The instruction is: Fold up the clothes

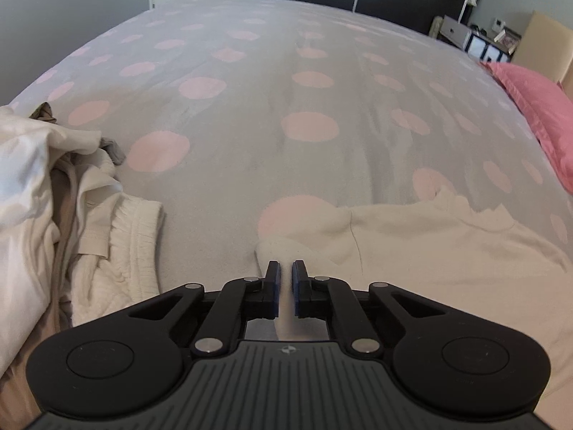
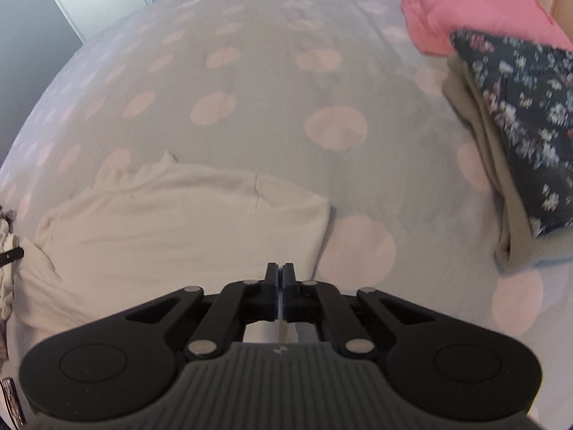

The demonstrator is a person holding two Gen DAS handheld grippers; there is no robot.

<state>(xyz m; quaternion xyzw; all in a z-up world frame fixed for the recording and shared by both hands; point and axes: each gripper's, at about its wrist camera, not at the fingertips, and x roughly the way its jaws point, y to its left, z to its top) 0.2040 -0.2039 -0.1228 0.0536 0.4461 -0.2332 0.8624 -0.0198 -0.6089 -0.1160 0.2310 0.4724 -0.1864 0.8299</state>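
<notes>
Near the bed's (image 1: 250,71) front edge lies a cream garment (image 2: 179,222), spread flat, likely for folding. Left gripper (image 1: 285,272) hovers at its left corner, jaws a narrow gap apart; whether cloth sits between them I cannot tell. Right gripper (image 2: 280,275) looks pressed together at the right edge. Unfolded clothes (image 1: 53,197) crowd the left edge; folded ones (image 2: 519,125) sit by the pink pillow (image 2: 465,0).

Cream garment (image 2: 172,229) spread flat on dotted bedspread (image 2: 286,107)
Near edge pinched, frilly collar at far edge; unfolded pale clothes pile (image 1: 71,215) left, folded floral and beige stack (image 2: 519,150) right.
</notes>
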